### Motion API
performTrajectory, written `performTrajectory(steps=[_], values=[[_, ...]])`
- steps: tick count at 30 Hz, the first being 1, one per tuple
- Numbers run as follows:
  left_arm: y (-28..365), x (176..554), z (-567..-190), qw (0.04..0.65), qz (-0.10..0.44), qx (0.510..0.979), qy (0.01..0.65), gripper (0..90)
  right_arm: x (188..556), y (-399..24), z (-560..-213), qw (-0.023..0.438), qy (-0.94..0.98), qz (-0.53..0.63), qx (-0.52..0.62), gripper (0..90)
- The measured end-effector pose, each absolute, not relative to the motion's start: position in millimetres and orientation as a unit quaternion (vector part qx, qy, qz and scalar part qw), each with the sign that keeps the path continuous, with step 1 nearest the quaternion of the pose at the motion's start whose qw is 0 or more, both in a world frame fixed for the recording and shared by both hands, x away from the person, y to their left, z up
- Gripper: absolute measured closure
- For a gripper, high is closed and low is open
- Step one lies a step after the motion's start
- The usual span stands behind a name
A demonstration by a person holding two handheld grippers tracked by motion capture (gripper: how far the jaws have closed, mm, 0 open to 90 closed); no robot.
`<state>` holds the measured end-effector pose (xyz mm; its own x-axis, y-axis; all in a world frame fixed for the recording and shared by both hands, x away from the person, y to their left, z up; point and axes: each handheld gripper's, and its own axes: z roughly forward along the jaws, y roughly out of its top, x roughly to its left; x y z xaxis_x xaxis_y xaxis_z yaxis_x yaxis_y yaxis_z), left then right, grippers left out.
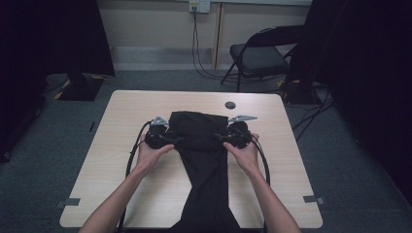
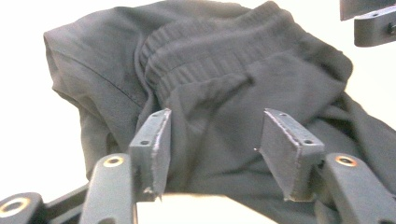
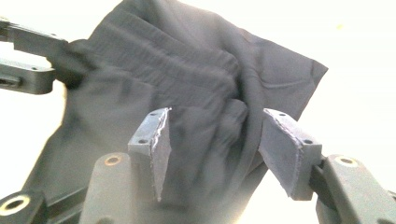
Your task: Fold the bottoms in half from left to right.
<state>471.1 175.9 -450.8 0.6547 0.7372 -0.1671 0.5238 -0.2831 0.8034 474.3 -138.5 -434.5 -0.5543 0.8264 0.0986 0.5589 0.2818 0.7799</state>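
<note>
High view: left gripper (image 1: 171,139) and right gripper (image 1: 219,137), jaws standing apart and gripping nothing, are flanking the black trousers (image 1: 204,160), seemingly having laid them flat for folding.

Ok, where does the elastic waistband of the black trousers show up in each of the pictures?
High view: waistband at the trousers' far end, mid-table.
Left gripper view: upper middle, ribbed band above the open jaws.
Right gripper view: upper left, blurred band.
Shared landmark: the light table around the cloth.

No readable text, label, brand, number or sign appears on anything here.
</note>
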Motion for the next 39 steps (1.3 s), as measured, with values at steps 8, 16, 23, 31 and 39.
performTrajectory(steps=[8,16,23,31,39], values=[[186,396,-441,0.476,0.071,0.818,0.315,56.1,400,-158,-430,0.128,0.793,0.425,0.417,47.1],[171,363,-455,0.455,0.024,0.845,0.28,52.1,339,-139,-460,0.048,0.839,0.396,0.371,41.0],[154,357,-462,0.446,0.001,0.856,0.259,43.1,351,-116,-472,0.059,0.852,0.383,0.351,89.9],[138,349,-470,0.439,-0.039,0.865,0.24,32.4,385,-111,-426,0.091,0.809,0.456,0.359,90.0],[110,345,-488,0.39,-0.049,0.892,0.223,29.6,374,-119,-447,0.081,0.822,0.428,0.367,58.7]])
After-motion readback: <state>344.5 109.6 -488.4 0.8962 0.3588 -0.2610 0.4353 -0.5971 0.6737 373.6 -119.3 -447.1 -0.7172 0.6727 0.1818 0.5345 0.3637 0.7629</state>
